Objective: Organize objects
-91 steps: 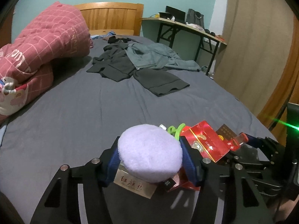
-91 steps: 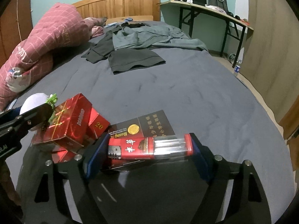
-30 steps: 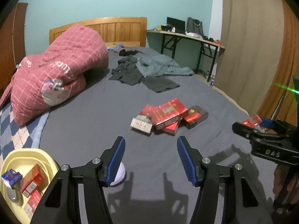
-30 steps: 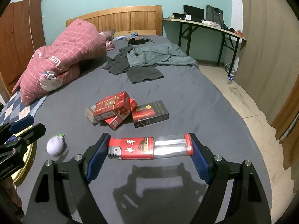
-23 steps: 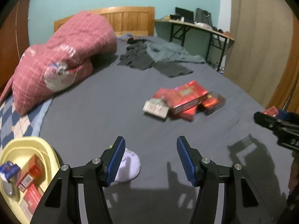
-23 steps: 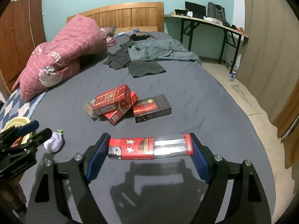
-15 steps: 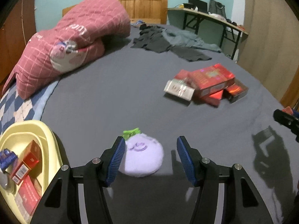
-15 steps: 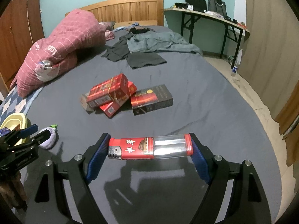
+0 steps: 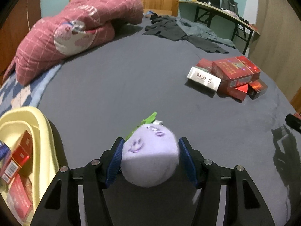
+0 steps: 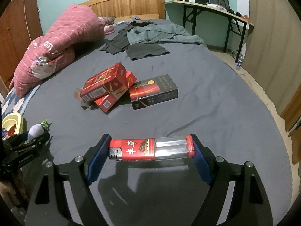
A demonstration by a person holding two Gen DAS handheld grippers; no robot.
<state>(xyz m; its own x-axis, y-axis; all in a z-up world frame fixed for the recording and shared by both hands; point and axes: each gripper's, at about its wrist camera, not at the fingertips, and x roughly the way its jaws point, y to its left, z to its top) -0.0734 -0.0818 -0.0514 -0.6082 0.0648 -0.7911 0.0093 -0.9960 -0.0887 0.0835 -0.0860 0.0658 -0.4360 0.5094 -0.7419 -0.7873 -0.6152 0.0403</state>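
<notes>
A purple plush toy (image 9: 150,156) with a green leaf sits between my left gripper's (image 9: 150,160) blue pads, and both pads touch its sides, just above the grey bed sheet (image 9: 112,86). From the right wrist view the plush toy (image 10: 36,130) and the left gripper (image 10: 28,143) show at the far left. My right gripper (image 10: 151,149) is shut end to end on a red and clear lighter (image 10: 150,149), held over the sheet. A pile of red cigarette packs (image 9: 233,73) lies ahead on the right; the same packs (image 10: 105,86) lie beside a dark box (image 10: 154,91).
A yellow basin (image 9: 44,131) holding red packs stands at the bed's left edge, also seen as the basin (image 10: 13,122). A pink quilt (image 9: 80,28) and dark clothes (image 9: 180,32) lie farther back. The right gripper's tip (image 9: 293,121) shows at the right edge. A desk (image 10: 210,9) stands beyond.
My left gripper came down and forward over the plush toy, which lay loose on the sheet a second ago and now sits between the pads. The right gripper sank a little with the lighter.
</notes>
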